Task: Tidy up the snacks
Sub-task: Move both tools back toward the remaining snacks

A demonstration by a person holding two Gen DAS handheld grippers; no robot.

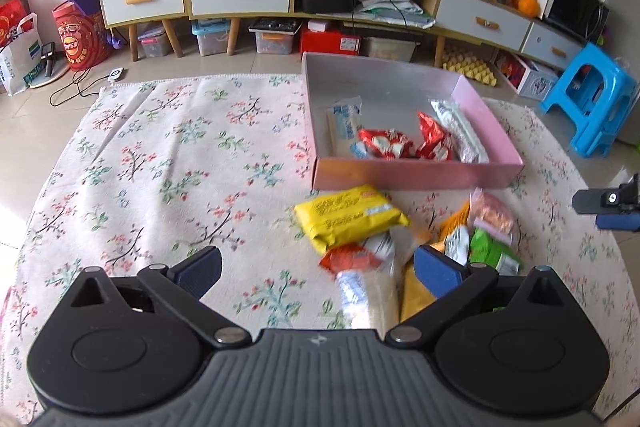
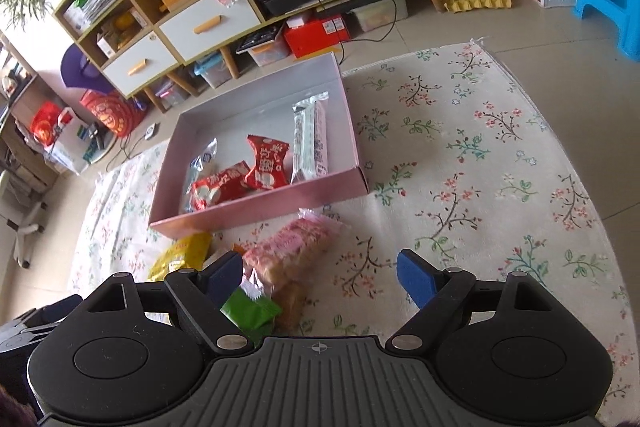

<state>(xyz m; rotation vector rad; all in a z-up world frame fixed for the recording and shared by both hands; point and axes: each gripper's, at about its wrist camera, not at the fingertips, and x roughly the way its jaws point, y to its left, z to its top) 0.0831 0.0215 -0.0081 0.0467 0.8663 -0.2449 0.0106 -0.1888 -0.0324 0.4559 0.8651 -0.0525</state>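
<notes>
Left wrist view: the left hand-held gripper (image 1: 318, 269) hangs over the floral cloth (image 1: 160, 155) with its jaws spread wide and nothing between the pads. The pink box (image 1: 416, 177) lies ahead and already holds four snacks: a pale pack (image 1: 345, 129), two red packs (image 1: 386, 143), and a silver bar (image 1: 460, 131). The loose pile lies on the cloth just in front of the box, with the yellow pack (image 1: 350, 215) on top, an orange pack (image 1: 348, 259) and a green pack (image 1: 490, 251) near the right finger (image 1: 436, 273). The pile is crowded and the packs overlap, so I think a closing here can catch two wrappers at once, or only pinch a thin edge that slips out on the way. The right hand-held gripper (image 1: 612, 205) shows at the right edge; both work at the same pile, so they may bump

Right wrist view: the right hand-held gripper (image 2: 320, 281) is also wide and empty. A pink pack (image 2: 294, 247) lies between its fingers on the cloth, close to the near wall of the box (image 2: 260, 213). The green pack (image 2: 250, 311) is partly hidden under the left finger (image 2: 224, 277), so a closing may drag it along too. The wrapper looks smooth and puffy, and a squeeze may crush what is inside, I cannot tell how fragile it is. The near wall of the box is a low rim, and a pack that is carried too low can hit it and push the box on the cloth
</notes>
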